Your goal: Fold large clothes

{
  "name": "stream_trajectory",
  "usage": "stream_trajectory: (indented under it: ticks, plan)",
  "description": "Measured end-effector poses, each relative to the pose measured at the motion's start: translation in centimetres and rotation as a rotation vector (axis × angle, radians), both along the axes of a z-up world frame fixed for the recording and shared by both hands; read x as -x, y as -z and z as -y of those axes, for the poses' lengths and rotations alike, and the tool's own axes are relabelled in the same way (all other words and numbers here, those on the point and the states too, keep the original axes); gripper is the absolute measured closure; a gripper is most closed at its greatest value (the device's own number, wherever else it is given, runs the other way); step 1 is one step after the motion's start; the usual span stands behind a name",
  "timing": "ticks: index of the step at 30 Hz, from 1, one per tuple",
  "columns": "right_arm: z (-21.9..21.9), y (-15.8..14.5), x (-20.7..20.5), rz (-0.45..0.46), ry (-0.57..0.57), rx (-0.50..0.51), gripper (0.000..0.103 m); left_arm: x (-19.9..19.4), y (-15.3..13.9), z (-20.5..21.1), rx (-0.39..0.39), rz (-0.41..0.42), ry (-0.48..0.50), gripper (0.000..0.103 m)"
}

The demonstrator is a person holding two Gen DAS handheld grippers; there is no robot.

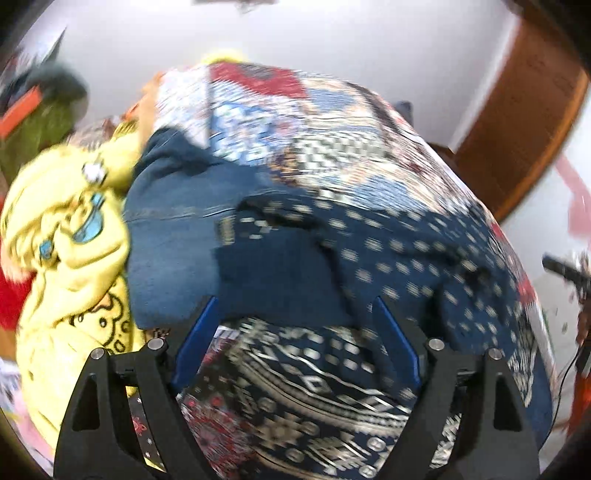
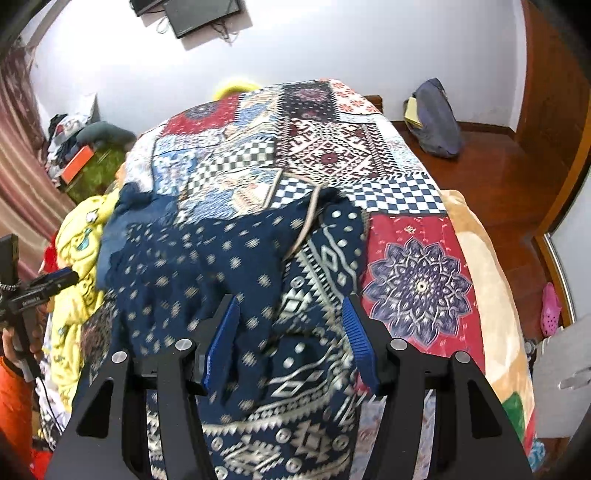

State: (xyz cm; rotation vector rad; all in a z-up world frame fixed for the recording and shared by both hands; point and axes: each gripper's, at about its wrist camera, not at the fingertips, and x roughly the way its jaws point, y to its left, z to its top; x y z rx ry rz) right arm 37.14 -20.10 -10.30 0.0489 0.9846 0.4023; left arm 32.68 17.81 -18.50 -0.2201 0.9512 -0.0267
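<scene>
- The navy patterned garment (image 2: pixel 207 266), dotted with pale motifs and banded with white geometric borders, lies rumpled on the patchwork bedspread (image 2: pixel 332 147), at the near end of the bed
- In the right wrist view a pale cord or trim (image 2: pixel 306 221) runs down over the garment's upper fold
- Right gripper (image 2: pixel 290 310) hangs over the garment with its blue pads partly spread; the cloth shows beneath and between the fingers, but no pad is seen pressing on it
- Left gripper (image 1: pixel 295 314) has its jaws spread wide above the same garment in a blurred view; nothing is pinched between its blue pads
- From the right wrist view the left gripper shows at the far left edge, held by a hand (image 2: pixel 18 343) above an orange sleeve (image 2: pixel 14 398)
- Just left of the garment lie a denim piece (image 1: pixel 173 236) and a yellow cartoon-print garment (image 1: pixel 74 236), heaped against each other; the denim touches the navy cloth's edge and crowds that side
- A red item (image 1: pixel 11 299) peeks out at the left, behind the yellow one
- A beige blanket (image 2: pixel 480 266) hangs along the right side of the bed
- Further off: a green surface with an orange box (image 2: pixel 75 164) and piled clothes near a curtain (image 2: pixel 18 166), a grey-blue bag (image 2: pixel 436 118) on the wooden floor against the white wall, a pink clog (image 2: pixel 550 310) by the right edge, a dark screen (image 2: pixel 203 14) on the wall
</scene>
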Motion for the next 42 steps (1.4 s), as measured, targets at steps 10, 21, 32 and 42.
stream_trajectory:
  ticks: [10,21,32,42]
  plan:
    - [1.3,6.4,-7.4,-0.174,0.085,-0.025,0.049,-5.8,7.7,-5.8,0.259,-0.149,-0.083,0.019]
    - [0.5,8.3,-10.9,-0.171,0.069,-0.077,0.048,-9.9,10.1,-6.5,0.317,-0.109,-0.089,0.029]
    - [-2.0,6.3,-11.5,-0.112,0.011,-0.074,0.089,-9.6,7.0,-4.1,0.164,-0.043,-0.066,0.087]
    - [-6.3,0.9,-13.9,0.04,-0.073,-0.075,0.091,-9.2,-2.0,-5.1,0.045,0.164,-0.082,0.088]
